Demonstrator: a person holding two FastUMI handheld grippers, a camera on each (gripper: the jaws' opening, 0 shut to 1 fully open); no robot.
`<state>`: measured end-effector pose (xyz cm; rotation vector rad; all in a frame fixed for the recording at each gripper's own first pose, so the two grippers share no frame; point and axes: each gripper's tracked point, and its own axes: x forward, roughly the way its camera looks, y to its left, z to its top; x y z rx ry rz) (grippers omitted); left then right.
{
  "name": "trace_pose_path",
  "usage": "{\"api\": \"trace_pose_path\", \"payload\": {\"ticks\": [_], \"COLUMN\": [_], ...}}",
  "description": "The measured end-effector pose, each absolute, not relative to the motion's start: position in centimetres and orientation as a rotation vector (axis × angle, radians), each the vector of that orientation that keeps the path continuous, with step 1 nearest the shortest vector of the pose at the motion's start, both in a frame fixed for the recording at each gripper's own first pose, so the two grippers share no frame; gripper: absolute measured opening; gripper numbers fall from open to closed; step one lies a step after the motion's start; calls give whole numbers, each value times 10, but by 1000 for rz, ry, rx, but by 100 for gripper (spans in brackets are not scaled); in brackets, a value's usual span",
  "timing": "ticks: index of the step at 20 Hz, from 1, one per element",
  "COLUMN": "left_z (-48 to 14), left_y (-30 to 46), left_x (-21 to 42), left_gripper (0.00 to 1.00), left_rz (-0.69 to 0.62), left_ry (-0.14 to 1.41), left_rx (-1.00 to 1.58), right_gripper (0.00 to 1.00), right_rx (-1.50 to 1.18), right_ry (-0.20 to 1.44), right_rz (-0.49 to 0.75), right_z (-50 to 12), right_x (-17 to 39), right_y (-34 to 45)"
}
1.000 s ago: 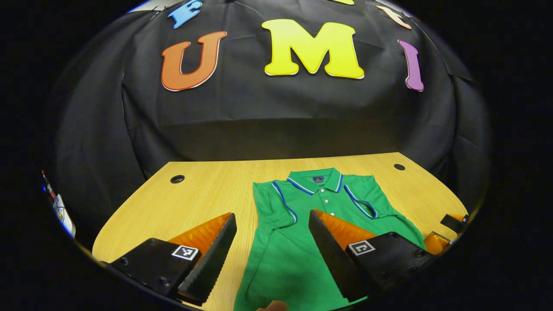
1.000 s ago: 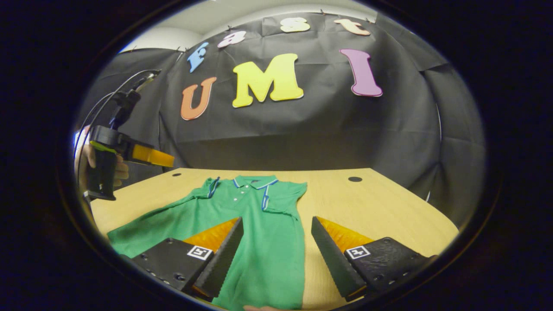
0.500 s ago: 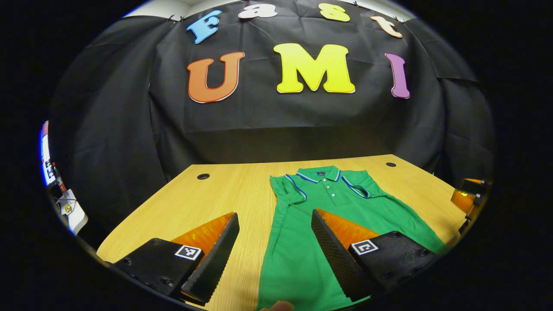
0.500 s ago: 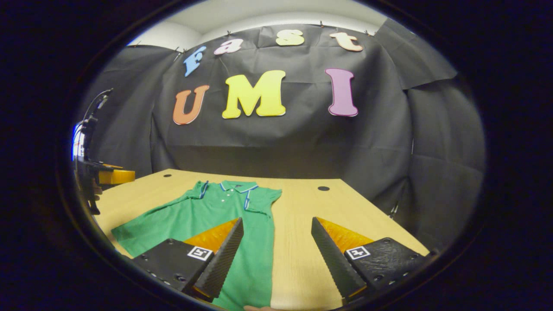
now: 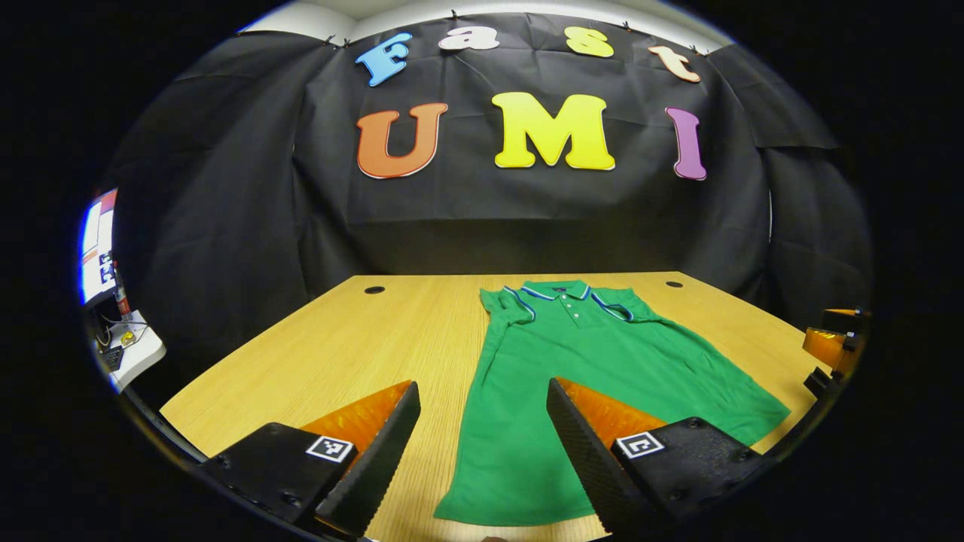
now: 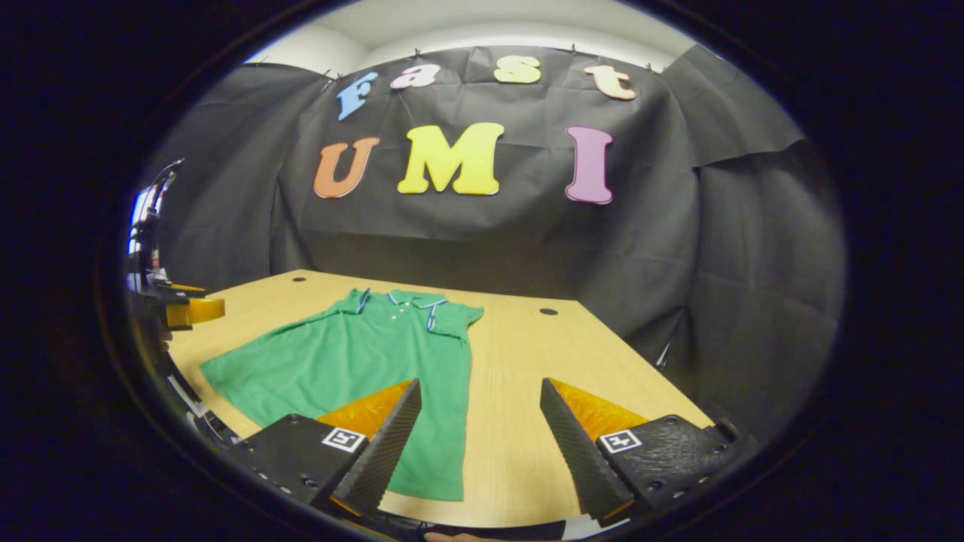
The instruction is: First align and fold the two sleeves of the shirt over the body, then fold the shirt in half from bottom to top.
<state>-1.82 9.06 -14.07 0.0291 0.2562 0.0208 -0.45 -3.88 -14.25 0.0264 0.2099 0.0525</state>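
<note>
A green polo shirt [image 5: 602,354] with blue and white trim lies flat on the wooden table [image 5: 361,354], collar far and hem near. Both short sleeves appear folded in over the chest. My left gripper [image 5: 482,385] hovers open over the near table edge, its right finger above the shirt's lower part and nothing between the fingers. In the right gripper view the shirt [image 6: 361,361] lies left of centre. My right gripper [image 6: 480,385] is open above bare table [image 6: 527,354] beside the shirt's right edge, holding nothing.
Two round cable holes [image 5: 374,289] [image 5: 674,284] sit near the table's far edge. The right gripper [image 5: 832,346] shows at the right margin, the left gripper [image 6: 184,309] at the left margin. A screen [image 5: 96,245] and white box [image 5: 132,350] stand off the table's left.
Both grippers have drawn back toward the near edge and away from the shirt, staying open. The shirt's hem now shows in full. The shirt itself has not moved.
</note>
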Motion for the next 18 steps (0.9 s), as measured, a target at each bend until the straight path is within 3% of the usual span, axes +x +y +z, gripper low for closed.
{"api": "trace_pose_path", "payload": {"ticks": [11, 18], "left_z": [-220, -231], "left_y": [101, 103], "left_x": [-41, -34], "left_gripper": [100, 100], "left_rz": [14, 3], "left_ry": [381, 326], "left_rx": [-18, -44], "right_gripper": [95, 94], "right_rx": [92, 136], "right_ry": [388, 398], "right_rz": [103, 116], "right_z": [-224, -239], "right_x": [-13, -10], "right_y": [-13, -7]}}
